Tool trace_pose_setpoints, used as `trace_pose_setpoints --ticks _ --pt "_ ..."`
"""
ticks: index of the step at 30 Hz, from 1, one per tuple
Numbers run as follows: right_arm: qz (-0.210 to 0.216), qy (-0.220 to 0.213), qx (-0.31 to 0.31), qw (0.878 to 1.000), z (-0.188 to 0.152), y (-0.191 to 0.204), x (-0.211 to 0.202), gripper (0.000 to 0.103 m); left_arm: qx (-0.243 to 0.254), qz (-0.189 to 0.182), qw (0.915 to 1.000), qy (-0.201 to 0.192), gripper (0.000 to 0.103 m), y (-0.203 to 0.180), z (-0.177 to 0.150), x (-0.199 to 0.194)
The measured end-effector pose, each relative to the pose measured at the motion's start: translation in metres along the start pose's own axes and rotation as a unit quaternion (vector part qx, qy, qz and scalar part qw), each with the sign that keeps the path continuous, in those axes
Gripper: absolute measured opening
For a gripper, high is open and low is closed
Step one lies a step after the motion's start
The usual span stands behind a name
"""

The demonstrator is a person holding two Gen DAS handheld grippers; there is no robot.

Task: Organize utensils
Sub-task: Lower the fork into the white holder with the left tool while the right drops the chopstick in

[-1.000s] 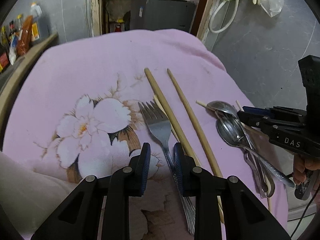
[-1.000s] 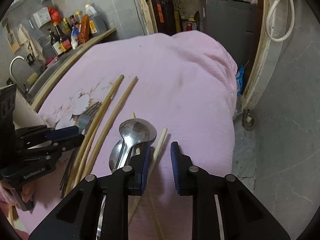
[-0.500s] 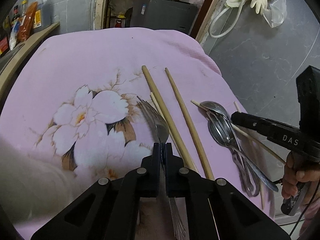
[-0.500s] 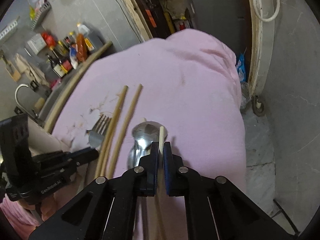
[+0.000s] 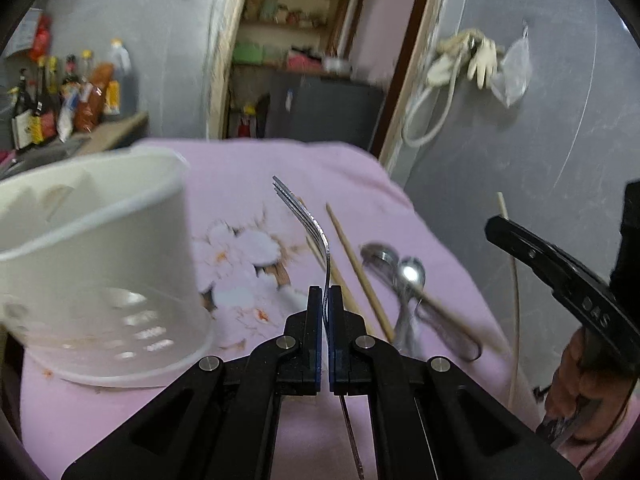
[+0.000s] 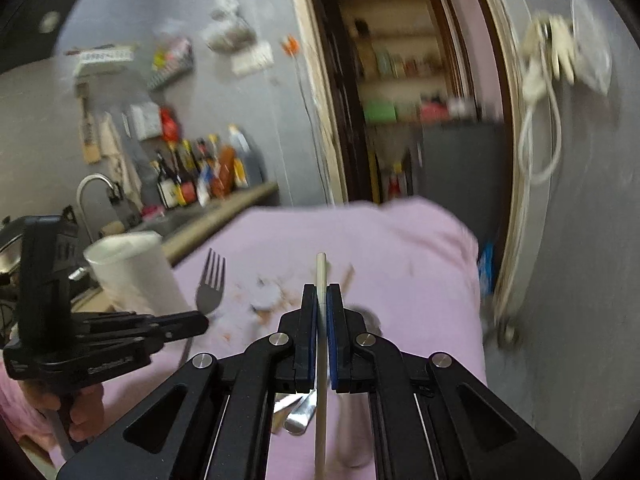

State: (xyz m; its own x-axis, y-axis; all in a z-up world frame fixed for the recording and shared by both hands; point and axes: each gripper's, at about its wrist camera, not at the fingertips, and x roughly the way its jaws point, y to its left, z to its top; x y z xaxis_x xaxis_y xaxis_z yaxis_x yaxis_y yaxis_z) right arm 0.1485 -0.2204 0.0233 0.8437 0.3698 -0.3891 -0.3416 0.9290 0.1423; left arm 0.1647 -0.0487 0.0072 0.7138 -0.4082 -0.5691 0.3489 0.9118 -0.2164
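The fork (image 5: 316, 232) is pinched by its neck in the left hand-held gripper (image 5: 325, 300), tines up, just beside the white cup (image 5: 96, 248) on the pink cloth (image 5: 240, 168). The right hand-held gripper (image 6: 321, 300) is clamped on a pale chopstick (image 6: 321, 272). Honestly, both grips look thin, so either piece could swivel or slip while swinging toward the cup. A second ago both grippers were apart over the pile; now both utensils are lifted, spoons (image 5: 400, 276) and brown chopsticks (image 5: 356, 264) left lying.
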Motion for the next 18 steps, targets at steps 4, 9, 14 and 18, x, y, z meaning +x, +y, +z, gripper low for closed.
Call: trace_pose_setpoints --ticks 4,9,14,18 --pt "0.005 -0.06 -0.032 0.998 0.015 0.031 -0.015 0.003 -0.004 0.003 0.9981 -0.061 0.001 0.002 0.009 -0.034" --pt "0.035 -0.132 -0.039 0.99 0.044 0.062 -0.021 0.003 0.003 0.025 0.9909 -0.132 0.001 0.009 0.035 -0.085" --pt "0.075 -0.218 -0.034 0.972 0.076 0.098 -0.014 0.003 -0.025 0.055 0.9813 -0.183 0.001 0.043 0.064 -0.128" --pt "0.106 -0.28 -0.02 0.954 0.098 0.127 0.003 0.003 -0.048 0.106 0.9682 -0.221 0.001 0.08 0.08 -0.153"
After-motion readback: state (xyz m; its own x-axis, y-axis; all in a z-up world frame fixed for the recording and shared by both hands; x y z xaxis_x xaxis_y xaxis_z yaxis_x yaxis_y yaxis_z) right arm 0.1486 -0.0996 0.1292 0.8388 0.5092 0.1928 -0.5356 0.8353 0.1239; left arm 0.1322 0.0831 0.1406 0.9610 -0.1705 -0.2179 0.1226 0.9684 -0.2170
